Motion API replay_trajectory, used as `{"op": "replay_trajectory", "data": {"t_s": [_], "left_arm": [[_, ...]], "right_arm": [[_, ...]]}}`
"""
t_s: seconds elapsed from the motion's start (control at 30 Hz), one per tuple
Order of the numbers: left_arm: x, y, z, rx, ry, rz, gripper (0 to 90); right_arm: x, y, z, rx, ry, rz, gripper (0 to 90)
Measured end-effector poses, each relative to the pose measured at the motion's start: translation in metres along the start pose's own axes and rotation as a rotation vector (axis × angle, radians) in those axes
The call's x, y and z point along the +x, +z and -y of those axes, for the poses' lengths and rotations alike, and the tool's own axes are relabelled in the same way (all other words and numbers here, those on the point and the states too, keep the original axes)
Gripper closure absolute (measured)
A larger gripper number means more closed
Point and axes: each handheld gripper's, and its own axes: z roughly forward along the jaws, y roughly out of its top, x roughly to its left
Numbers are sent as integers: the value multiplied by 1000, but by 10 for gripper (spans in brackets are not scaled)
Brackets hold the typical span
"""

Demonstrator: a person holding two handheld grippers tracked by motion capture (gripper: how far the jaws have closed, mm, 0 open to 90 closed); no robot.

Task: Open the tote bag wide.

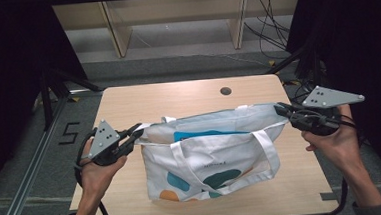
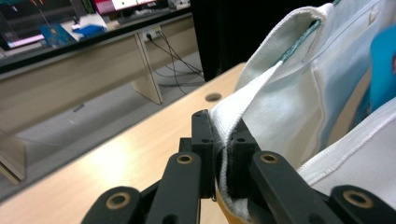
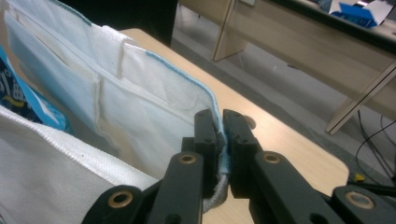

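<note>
Tote bag (image 1: 216, 156), white, on the table (image 1: 188, 95): you pinch its mouth rim at both ends, left gripper (image 1: 135, 132) and right gripper (image 1: 282, 109) clamped on fabric; step, holding it spread; next, judged, lower evenly without slack.

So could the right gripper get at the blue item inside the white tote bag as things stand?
Probably not: the right gripper is shut on the white tote bag rim, so it would have to let go first to reach the blue item.
</note>
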Motion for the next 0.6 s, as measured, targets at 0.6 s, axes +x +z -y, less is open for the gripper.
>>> {"op": "replay_trajectory", "data": {"t_s": [0.6], "left_arm": [[-8,24,75,217,-58,72,842]], "right_arm": [[18,44,74,124,63,-66,853]]}}
